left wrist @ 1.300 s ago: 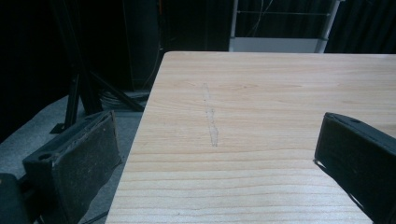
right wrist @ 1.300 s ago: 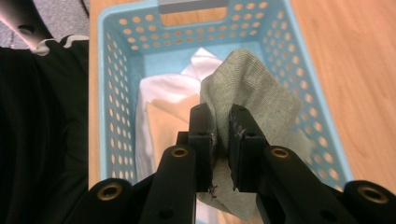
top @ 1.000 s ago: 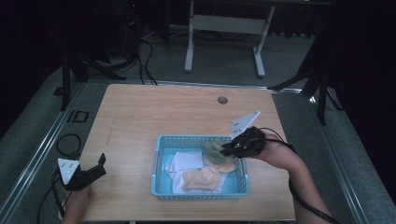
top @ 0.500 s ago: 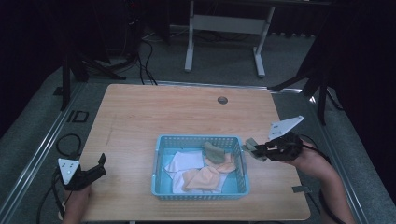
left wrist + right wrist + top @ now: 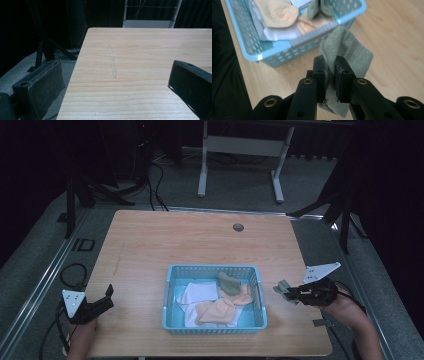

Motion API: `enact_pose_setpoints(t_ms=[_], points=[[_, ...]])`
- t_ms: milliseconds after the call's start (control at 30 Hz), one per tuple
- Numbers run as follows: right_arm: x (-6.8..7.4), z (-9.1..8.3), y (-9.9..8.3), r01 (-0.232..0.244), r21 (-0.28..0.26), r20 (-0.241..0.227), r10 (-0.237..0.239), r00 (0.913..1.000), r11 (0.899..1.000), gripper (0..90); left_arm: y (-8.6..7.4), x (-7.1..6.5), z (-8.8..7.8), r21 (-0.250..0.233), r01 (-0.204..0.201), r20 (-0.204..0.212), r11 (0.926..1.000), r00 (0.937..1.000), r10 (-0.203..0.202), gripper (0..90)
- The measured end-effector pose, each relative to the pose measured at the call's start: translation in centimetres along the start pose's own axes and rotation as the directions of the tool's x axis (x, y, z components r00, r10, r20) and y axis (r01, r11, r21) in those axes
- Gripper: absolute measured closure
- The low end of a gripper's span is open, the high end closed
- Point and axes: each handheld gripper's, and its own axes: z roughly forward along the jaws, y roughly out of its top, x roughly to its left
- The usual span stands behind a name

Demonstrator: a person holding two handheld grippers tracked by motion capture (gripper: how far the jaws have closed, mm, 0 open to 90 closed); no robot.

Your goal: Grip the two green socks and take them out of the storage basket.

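Beside one blue basket (image 5: 215, 328) of four cloths, right claw (image 5: 329, 75) clamped on one green sock (image 5: 352, 53); left claw (image 5: 112, 82) agape, empty.

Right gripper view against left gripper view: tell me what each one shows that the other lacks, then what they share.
In the right gripper view, the right gripper is shut on a green sock, with the blue basket behind it holding peach and white cloths and another green sock.

In the left gripper view, the left gripper has its jaws wide apart with nothing between them, over the table's near left edge, with a faint mark on the wood and a white frame beyond the far edge.

Both views take in the wooden table and a pair of black jaws.
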Motion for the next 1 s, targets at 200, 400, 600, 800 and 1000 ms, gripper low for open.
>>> enact_pose_setpoints(t_ms=[200, 400, 600, 800, 1000], points=[[-0.1, 1.6, -2.7, -0.045, 0.022, -0.021, 0.046, 0.9987, 0.999, 80.4, 0.0, 0.0, 0.0, 0.001, 0.000, 0.000, 1.0000, 1.0000, 0.000, 0.5], [-0.1, 2.9, -4.2, -0.078, 0.023, -0.032, 0.078, 0.9964, 0.997, 80.3, 0.0, 0.0, 0.0, 0.000, -0.001, 0.000, 1.0000, 1.0000, 0.001, 0.5], [0.5, 5.4, -6.0, -0.091, 0.076, -0.054, 0.096, 0.9940, 0.993, 79.5, 0.0, 0.0, 0.0, 0.001, -0.002, 0.001, 1.0000, 1.0000, 0.002, 0.5], [0.8, 6.8, -6.6, -0.104, 0.094, -0.063, 0.110, 0.9920, 0.990, 77.4, 0.0, 0.0, 0.0, 0.002, -0.001, 0.002, 1.0000, 1.0000, 0.001, 0.5], [0.8, 7.1, -6.7, -0.109, 0.098, -0.065, 0.116, 0.9911, 0.989, 76.2, 0.0, 0.0, 0.0, 0.002, -0.001, 0.002, 1.0000, 1.0000, 0.001, 0.5]])
